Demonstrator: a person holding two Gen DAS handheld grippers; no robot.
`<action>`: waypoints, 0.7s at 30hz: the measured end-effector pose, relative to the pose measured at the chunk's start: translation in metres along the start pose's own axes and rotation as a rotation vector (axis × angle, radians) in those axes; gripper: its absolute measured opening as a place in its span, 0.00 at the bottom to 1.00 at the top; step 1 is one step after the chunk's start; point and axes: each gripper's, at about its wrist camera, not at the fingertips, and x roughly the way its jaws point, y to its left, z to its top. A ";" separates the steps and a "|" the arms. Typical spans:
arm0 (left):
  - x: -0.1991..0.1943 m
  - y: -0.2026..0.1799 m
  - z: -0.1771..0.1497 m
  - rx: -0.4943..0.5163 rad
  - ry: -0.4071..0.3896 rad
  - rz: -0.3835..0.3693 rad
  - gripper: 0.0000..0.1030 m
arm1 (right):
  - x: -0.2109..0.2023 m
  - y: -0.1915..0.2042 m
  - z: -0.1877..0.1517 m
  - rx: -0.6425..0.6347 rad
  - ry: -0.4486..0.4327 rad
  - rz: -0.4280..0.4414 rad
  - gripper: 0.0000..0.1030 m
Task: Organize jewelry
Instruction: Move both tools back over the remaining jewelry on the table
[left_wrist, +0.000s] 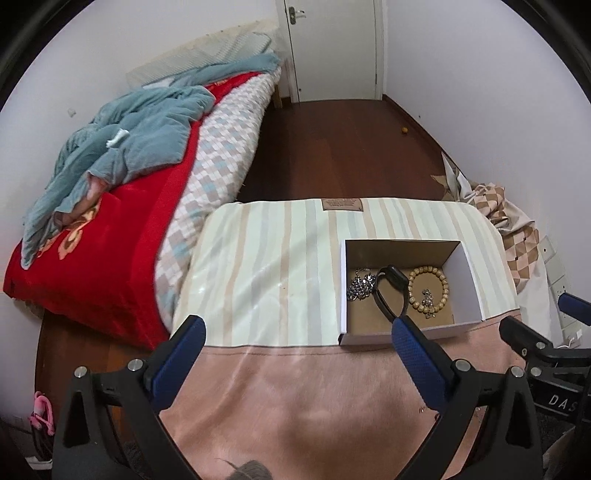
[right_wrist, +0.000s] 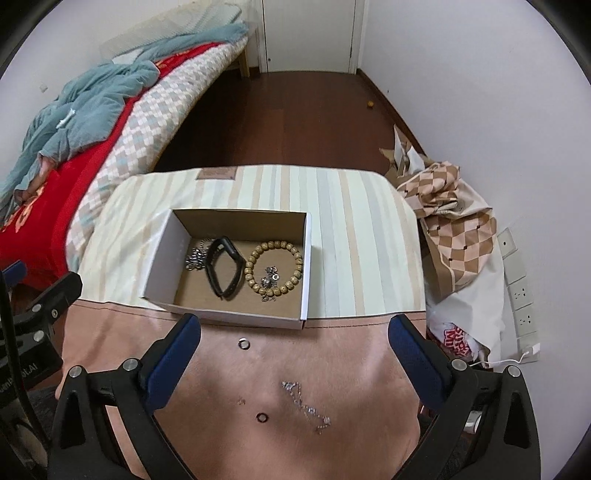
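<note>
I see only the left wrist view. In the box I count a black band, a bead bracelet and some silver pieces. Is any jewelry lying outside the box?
Observer: Yes. A small silver ring lies on the pink cloth, just in front of the box.
Operator: Is there anything else on that cloth?
Observer: A glittering chain lies closer to the camera than the ring, stretched out on a slant.
Operator: Is that all?
Observer: No. A dark ring lies apart from the chain, to its left in the right wrist view.
</note>
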 end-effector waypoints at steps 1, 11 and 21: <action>-0.006 0.001 -0.003 -0.003 -0.012 0.005 1.00 | -0.007 0.001 -0.002 0.002 -0.011 -0.003 0.99; -0.061 0.005 -0.024 -0.015 -0.090 0.017 1.00 | -0.068 0.004 -0.027 0.002 -0.096 0.009 0.99; -0.081 0.005 -0.046 -0.055 -0.113 0.036 1.00 | -0.101 -0.005 -0.049 0.048 -0.149 0.103 1.00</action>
